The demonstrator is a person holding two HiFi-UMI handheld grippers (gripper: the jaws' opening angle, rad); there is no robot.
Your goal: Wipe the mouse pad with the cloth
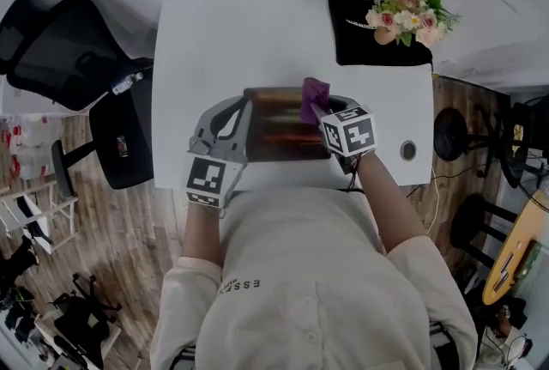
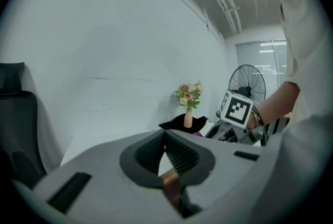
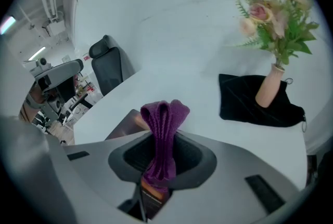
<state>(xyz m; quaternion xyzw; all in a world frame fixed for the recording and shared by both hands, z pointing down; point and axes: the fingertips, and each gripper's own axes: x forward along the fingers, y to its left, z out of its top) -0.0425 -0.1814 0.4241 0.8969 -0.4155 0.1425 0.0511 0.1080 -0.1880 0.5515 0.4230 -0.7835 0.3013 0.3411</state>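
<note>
A dark brown mouse pad (image 1: 283, 136) lies on the white table (image 1: 214, 42), close to its near edge. My right gripper (image 1: 316, 108) hovers over the pad's right part, shut on a folded purple cloth (image 1: 314, 94). In the right gripper view the cloth (image 3: 164, 114) sticks up out of the shut jaws (image 3: 162, 140), with a corner of the pad (image 3: 126, 123) behind it. My left gripper (image 1: 244, 106) rests along the pad's left edge. Its jaws (image 2: 165, 137) meet at the tips, with nothing seen between them. The right gripper's marker cube (image 2: 237, 108) shows to their right.
A vase of pink flowers (image 1: 408, 9) stands on a black cloth (image 1: 364, 46) at the table's far right corner. A round cable hole (image 1: 408, 150) sits near the right edge. A black office chair (image 1: 64, 51) stands left of the table, a fan (image 1: 450, 135) to the right.
</note>
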